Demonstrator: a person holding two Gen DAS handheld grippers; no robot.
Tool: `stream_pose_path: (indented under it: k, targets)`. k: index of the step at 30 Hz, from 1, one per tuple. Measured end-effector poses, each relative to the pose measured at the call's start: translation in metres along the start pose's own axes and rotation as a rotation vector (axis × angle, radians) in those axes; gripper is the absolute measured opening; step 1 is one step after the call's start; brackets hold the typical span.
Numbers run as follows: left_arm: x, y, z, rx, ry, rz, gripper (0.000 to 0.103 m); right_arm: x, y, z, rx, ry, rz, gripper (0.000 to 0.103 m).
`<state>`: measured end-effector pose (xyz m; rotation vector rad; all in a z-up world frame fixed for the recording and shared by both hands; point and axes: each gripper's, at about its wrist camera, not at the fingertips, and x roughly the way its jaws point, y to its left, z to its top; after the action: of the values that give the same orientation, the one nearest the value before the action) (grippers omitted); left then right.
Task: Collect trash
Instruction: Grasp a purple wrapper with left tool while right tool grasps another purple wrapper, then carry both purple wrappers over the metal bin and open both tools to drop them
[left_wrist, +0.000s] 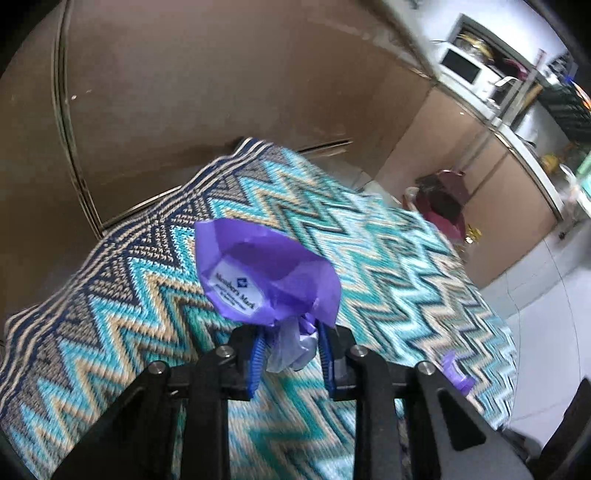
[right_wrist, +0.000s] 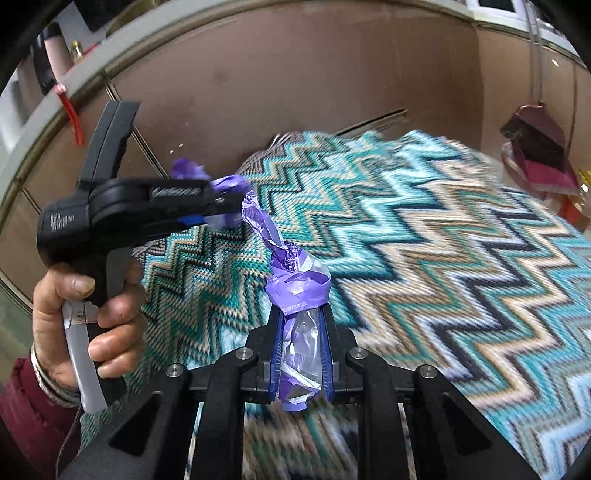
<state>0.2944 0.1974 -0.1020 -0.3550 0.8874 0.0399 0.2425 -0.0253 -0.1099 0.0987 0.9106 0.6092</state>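
Both grippers clamp one purple wrapper (right_wrist: 291, 288): left gripper (right_wrist: 225, 201) on its far end, right gripper (right_wrist: 301, 332) on the near end, and it stretches up-left between them.

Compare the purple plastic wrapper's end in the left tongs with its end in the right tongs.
In the left tongs, the purple plastic wrapper flares open into a cup showing a white label; in the right tongs its end is bunched into a tight wad. The right end trails clear film between the pads; the left end shows pale crumpled plastic. Both ends are pinched, lifted above the zigzag rug.
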Motion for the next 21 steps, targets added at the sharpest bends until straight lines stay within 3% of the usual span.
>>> stream_pose_path:
  k: [6, 10, 21]
  targets:
    - [-0.051, -0.054, -0.027, 0.127, -0.038, -0.046, 0.024, -0.075, -0.037, -0.031, 0.068, -0.074, -0.066, 0.018]
    - [-0.078, -0.109, -0.052, 0.217, -0.036, -0.126, 0.024, -0.131, -0.077, -0.060, 0.144, -0.128, -0.148, 0.018]
    - [-0.076, -0.290, -0.143, 0.493, 0.082, -0.313, 0.024, -0.237, -0.199, -0.144, 0.376, -0.191, -0.386, 0.018]
